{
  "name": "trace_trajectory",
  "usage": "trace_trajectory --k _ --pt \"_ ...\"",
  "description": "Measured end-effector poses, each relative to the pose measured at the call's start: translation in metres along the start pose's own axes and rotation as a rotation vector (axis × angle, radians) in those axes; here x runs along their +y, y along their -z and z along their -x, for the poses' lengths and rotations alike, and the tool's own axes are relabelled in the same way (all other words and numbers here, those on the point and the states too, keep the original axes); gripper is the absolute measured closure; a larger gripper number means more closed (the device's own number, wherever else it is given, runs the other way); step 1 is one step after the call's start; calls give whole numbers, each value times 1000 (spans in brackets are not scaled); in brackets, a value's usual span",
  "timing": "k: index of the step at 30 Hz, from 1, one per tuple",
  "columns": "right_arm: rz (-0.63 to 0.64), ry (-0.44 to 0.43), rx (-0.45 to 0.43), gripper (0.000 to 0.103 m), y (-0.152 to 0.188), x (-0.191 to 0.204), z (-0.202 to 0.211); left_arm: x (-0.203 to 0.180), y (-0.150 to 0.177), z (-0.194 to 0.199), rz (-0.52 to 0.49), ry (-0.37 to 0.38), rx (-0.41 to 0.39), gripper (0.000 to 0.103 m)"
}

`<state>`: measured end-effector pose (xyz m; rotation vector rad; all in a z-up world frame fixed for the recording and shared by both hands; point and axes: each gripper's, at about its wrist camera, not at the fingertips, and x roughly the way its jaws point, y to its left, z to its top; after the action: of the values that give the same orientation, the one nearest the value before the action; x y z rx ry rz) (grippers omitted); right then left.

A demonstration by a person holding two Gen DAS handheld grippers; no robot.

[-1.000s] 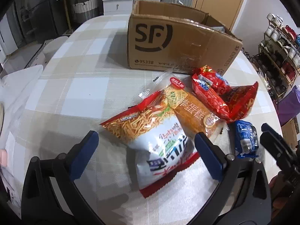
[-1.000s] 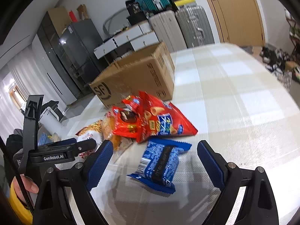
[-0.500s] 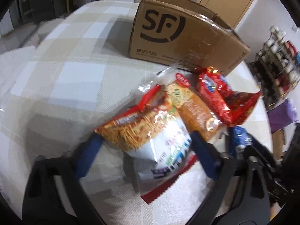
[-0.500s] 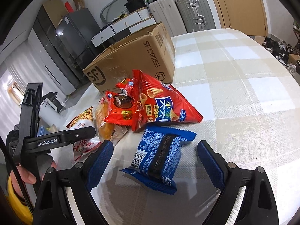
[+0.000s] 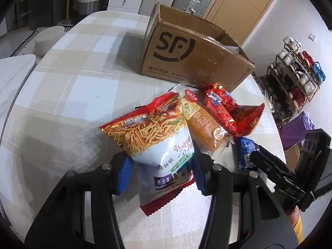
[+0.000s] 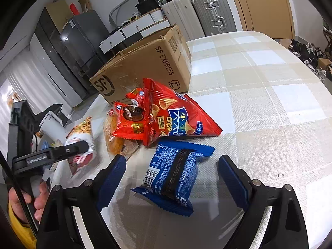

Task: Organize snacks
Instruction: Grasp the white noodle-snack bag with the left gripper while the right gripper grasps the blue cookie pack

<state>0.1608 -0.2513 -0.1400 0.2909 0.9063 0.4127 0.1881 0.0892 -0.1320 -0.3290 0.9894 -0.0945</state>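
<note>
Checked tabletop (image 5: 68,95) | noodle-snack bag (image 5: 157,143) at 12 o'clock, long axis running away, pinched by left gripper (image 5: 159,175) jaws | right gripper (image 6: 172,178) jaws wide, straddling blue packet (image 6: 174,176) | cardboard box (image 5: 186,62) beyond

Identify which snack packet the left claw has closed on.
The noodle-snack bag, white below with orange strands printed on top. It sits pinched between the left claw fingers; the blue packet lies loose between the open right claw.
</note>
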Motion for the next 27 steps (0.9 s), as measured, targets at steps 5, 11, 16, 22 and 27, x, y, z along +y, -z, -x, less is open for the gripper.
trace_trajectory --k 5,11,16,22,27 --pt "16 48 6 11 1 5 0 5 10 21 6 20 -22 56" --pt "66 134 41 12 3 16 -5 22 18 40 33 22 -69 55" --pt "109 240 63 19 4 26 -12 33 26 51 43 36 -85 55" --pt "122 263 84 41 3 32 -13 44 32 56 60 49 -85 55" --pt "107 212 71 58 8 32 -9 51 36 67 72 54 -121 55"
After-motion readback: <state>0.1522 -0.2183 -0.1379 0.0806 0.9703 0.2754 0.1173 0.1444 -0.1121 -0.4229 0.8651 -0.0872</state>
